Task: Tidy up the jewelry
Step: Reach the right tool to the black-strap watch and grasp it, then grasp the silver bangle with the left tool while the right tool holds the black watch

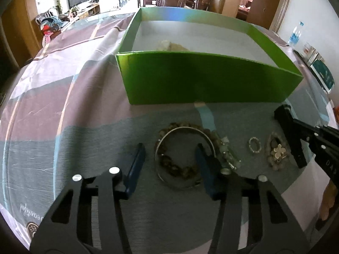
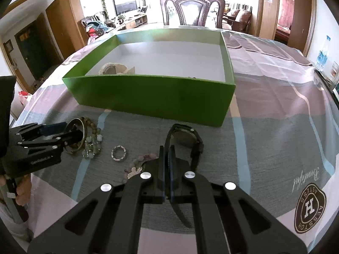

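My left gripper (image 1: 169,148) hangs low over a silver bangle (image 1: 184,128) that lies on a brown bead bracelet (image 1: 180,170). Its left finger is outside the bangle's left rim with a gap. Its right finger reaches in over the ring, and no pad visibly presses. The right wrist view shows one left finger through the bangle (image 2: 81,124). My right gripper (image 2: 166,150) is shut on the strap of a black watch (image 2: 186,137), whose free end trails below the fingers. A small stone ring (image 1: 254,145) and a flower-charm bracelet (image 1: 277,151) lie between the two grippers.
A green open box (image 1: 201,80) stands just behind the jewelry, with pale pieces (image 2: 114,68) on its white floor. A pale green bead bracelet (image 2: 93,146) lies beside the bangle. A striped tablecloth (image 2: 275,127) covers the table, and a water bottle (image 1: 295,33) stands far right.
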Demonstrator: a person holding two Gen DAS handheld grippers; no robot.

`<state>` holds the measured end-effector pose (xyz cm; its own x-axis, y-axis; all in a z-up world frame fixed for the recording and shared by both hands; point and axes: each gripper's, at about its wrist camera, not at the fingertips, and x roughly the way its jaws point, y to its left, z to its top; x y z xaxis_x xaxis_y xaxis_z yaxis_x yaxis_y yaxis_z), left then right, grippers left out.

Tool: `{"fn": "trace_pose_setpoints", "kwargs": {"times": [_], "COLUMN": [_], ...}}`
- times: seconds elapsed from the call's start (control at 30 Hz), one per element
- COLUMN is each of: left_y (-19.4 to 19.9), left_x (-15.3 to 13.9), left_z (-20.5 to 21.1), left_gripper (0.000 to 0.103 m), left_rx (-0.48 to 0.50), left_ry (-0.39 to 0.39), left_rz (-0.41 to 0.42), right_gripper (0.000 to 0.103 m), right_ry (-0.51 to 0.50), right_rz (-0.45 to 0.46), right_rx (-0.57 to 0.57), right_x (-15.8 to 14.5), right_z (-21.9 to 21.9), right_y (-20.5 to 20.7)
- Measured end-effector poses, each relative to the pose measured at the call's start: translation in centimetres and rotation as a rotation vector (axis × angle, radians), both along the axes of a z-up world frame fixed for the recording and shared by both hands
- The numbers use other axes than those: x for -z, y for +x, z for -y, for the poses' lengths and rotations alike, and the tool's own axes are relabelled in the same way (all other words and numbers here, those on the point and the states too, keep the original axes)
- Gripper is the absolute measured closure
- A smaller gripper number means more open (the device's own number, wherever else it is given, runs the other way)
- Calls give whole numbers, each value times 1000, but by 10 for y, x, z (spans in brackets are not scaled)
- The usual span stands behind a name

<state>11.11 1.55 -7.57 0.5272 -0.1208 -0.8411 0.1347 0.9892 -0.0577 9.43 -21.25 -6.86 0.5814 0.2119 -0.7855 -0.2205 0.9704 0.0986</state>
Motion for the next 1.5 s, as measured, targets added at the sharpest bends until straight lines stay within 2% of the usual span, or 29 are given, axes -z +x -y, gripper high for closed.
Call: {"fn": "trace_pose_setpoints", "kwargs": {"times": [0.17, 0.27, 0.33, 0.37, 0.4, 0.43, 0.47, 0.5, 0.7, 0.83, 0.9, 1.27, 1.43, 1.5], "left_y": [-1, -3, -4, -4, -4, -3, -2, -2, -2, -2, -2, -2, -2, -2], "left_x": [1, 1, 0, 1, 0, 1, 1, 1, 2, 2, 2, -1, 0, 1], "left_z": [1, 4, 5, 6, 5, 5, 4, 5, 5, 4, 4, -1, -3, -2], "left_gripper": [62, 62, 58, 56, 52, 48, 46, 43, 38, 36, 35, 34, 57, 62], "left_rx": [34, 58, 64, 62, 58, 54, 49, 45, 41, 37, 37, 25, 17, 18], "left_ry": [-36, -53, -54, -51, -47, -44, -43, -42, -31, -28, -28, -38, -40, -33], "left_rz": [-6, -10, -9, -8, -8, -7, -8, -8, -7, -8, -8, 2, -7, -7], "right_gripper": [97, 81, 76, 71, 59, 51, 38, 35, 35, 38, 68, 70, 70, 70], "right_ry": [-3, 0, 16, 28, 35, 39, 41, 45, -10, -16, -24, -17, -19, -28], "right_rz": [-14, -16, -13, -12, -12, -5, 4, 17, 58, 44, 31, 10, 4, 6], "right_rx": [9, 34, 51, 57, 62, 74, 88, 98, 121, 99, 86, 81, 82, 81], "right_x": [3, 3, 2, 2, 1, 1, 0, 0, 8, 17, 20, 17, 17, 17], "right_z": [2, 6, 10, 12, 13, 15, 16, 17, 8, 0, -2, 2, 0, -1], "right_y": [1, 2, 3, 3, 4, 4, 4, 4, 6, 9, 11, 12, 13, 13]}}
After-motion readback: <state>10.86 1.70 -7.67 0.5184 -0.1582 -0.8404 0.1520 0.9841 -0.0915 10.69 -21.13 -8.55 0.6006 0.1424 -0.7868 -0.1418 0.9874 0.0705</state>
